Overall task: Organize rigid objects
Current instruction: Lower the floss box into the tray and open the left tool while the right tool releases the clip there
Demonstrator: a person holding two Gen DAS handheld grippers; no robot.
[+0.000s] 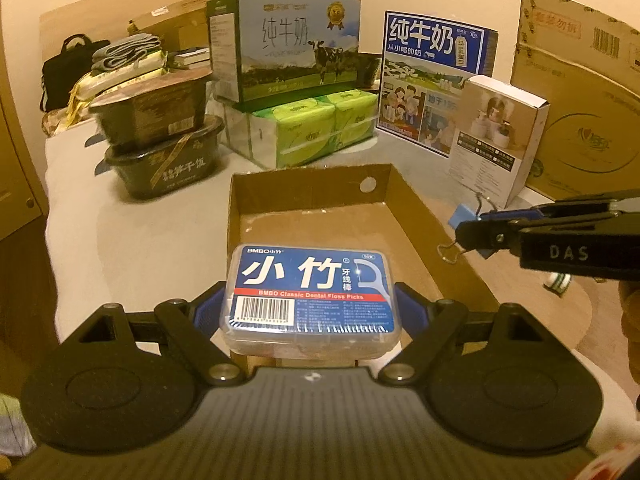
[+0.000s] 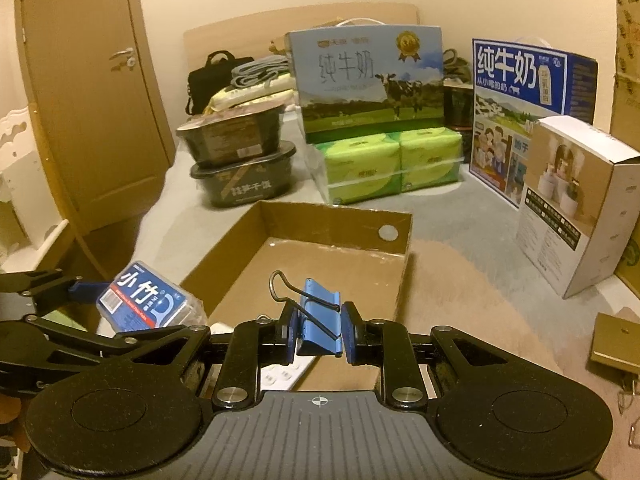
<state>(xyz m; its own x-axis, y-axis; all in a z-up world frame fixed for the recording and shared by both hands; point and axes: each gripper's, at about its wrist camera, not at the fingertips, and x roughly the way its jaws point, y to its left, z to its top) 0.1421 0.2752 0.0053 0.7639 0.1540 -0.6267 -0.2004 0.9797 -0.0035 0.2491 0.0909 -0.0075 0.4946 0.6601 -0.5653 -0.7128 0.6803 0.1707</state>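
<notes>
My left gripper [image 1: 311,305] is shut on a clear dental floss pick box [image 1: 310,294] with a blue label, held level over the near edge of an open cardboard tray [image 1: 256,200]. In the right wrist view that floss box [image 2: 146,300] hangs at the tray's left corner, with the left gripper [image 2: 86,290] reaching in from the left. My right gripper [image 2: 319,334] is shut on a blue binder clip [image 2: 318,320], its wire handles sticking up, above the near part of the tray [image 2: 402,280]. From the left wrist view the right gripper [image 1: 466,236] enters from the right, carrying the clip [image 1: 460,216].
Beyond the tray stand stacked black food tubs [image 1: 160,140], a milk carton box [image 1: 288,48] on green tissue packs [image 1: 320,128], a blue milk box [image 1: 436,76] and a white product box [image 1: 496,140]. A white power strip [image 2: 284,372] lies under my right gripper. A small brown box [image 2: 616,344] lies at right.
</notes>
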